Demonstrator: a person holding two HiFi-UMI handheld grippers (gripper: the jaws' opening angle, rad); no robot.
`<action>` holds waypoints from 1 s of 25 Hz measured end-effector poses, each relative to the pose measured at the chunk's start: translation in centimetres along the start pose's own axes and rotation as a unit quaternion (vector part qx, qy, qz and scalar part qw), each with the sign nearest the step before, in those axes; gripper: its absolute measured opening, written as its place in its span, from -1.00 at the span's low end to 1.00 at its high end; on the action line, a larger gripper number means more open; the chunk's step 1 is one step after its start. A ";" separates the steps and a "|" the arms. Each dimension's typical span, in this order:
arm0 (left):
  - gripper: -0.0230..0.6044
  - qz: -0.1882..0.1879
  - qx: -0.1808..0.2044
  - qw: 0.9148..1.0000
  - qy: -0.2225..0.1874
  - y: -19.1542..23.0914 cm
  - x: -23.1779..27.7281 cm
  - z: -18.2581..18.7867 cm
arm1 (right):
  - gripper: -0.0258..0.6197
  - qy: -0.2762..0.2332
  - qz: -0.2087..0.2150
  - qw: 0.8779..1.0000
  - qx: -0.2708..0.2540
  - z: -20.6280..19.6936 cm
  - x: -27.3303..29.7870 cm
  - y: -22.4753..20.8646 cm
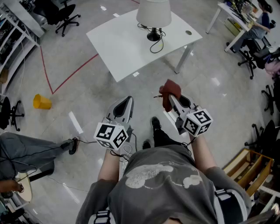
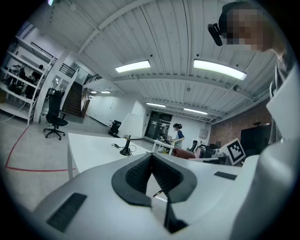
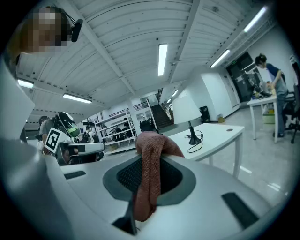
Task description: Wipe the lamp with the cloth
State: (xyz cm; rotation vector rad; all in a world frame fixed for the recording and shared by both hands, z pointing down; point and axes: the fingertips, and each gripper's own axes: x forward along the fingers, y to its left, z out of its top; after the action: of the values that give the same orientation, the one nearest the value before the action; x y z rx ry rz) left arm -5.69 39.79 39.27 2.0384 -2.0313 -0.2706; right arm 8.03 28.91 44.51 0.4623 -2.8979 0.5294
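Head view: I'm standing on the floor, well apart from the bench [image 1: 127, 52]. Both claws are held up in front of me, not over the bench yet.

Right claw [image 1: 174, 99] is clamped on the cloth [image 1: 169, 92]. The right gripper view shows reddish-brown fabric pinched between the pads, with a wad bunched out past the tips and a tail hanging back toward me. That grip makes sense to me, since fabric leads and would touch the lamp before the hard plastic does.

Left claw [image 1: 128, 100] is closed, pads together, nothing between them. It's carried beside the right one. My guess is it's kept free to steady the lamp if it rocks.

Lamp [image 1: 154, 13] stands upright toward the far side of the bench. White shade, thin stem, dark round base, and its cord [image 1: 157, 43] looped just beside the base.

No wiping started, as I read it. This is the approach.

Risks:
- The lamp looks top-heavy, so a side push on the shade could tip it.
- The cord could snag the claw.
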 end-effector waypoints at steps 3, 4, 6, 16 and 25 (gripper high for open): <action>-0.90 0.006 0.015 1.000 -0.006 0.8 2.5 1.5 | -0.74 0.002 0.006 1.000 0.006 1.1 2.5 -1.7; -0.90 0.009 0.019 1.000 -0.008 1.1 3.3 2.0 | -0.74 0.003 0.009 1.000 0.007 1.6 3.4 -2.3; -0.90 0.016 0.028 0.999 -0.011 1.7 5.2 3.1 | -0.74 0.001 0.017 1.000 0.007 2.9 5.1 -3.7; -0.90 0.062 0.060 0.995 -0.044 3.9 12.1 8.4 | -0.74 -0.021 0.061 0.997 -0.038 10.0 11.4 -9.0; -0.90 0.082 0.067 0.994 -0.039 5.5 15.2 8.9 | -0.74 -0.034 0.079 0.995 -0.040 12.6 13.7 -10.2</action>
State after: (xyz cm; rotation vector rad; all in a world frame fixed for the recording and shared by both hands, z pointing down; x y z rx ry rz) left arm -13.45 24.23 33.14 1.9480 -2.3060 -0.1894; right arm -2.73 11.46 38.99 0.2461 -3.0249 0.4248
